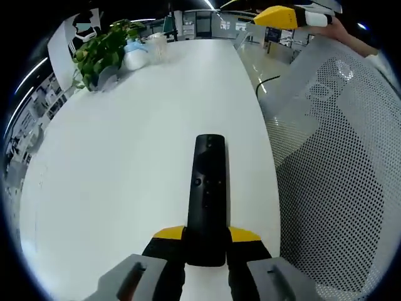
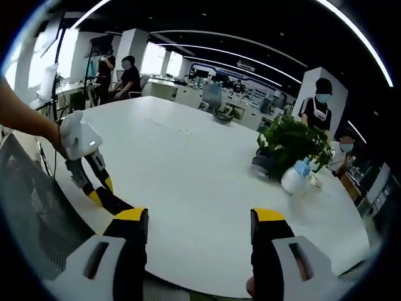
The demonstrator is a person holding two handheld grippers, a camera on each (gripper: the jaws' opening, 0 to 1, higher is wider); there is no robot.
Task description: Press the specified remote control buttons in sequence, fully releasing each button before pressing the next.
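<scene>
Broad white table [image 1: 125,144], rounded along its near edge, with a leafy plant [image 1: 103,47] near the far corner. Black remote control [image 1: 208,194] clamped at its near end between the jaws of the left hand-held gripper [image 1: 207,248], long axis pointing straight away over the table near its right edge, button face up. Right hand-held gripper [image 2: 199,235] released, jaws spread on nothing, off the table's edge; from there, left hand-held gripper and remote lying low to the left. Pressing likely falls to the right one, swung leftward.
</scene>
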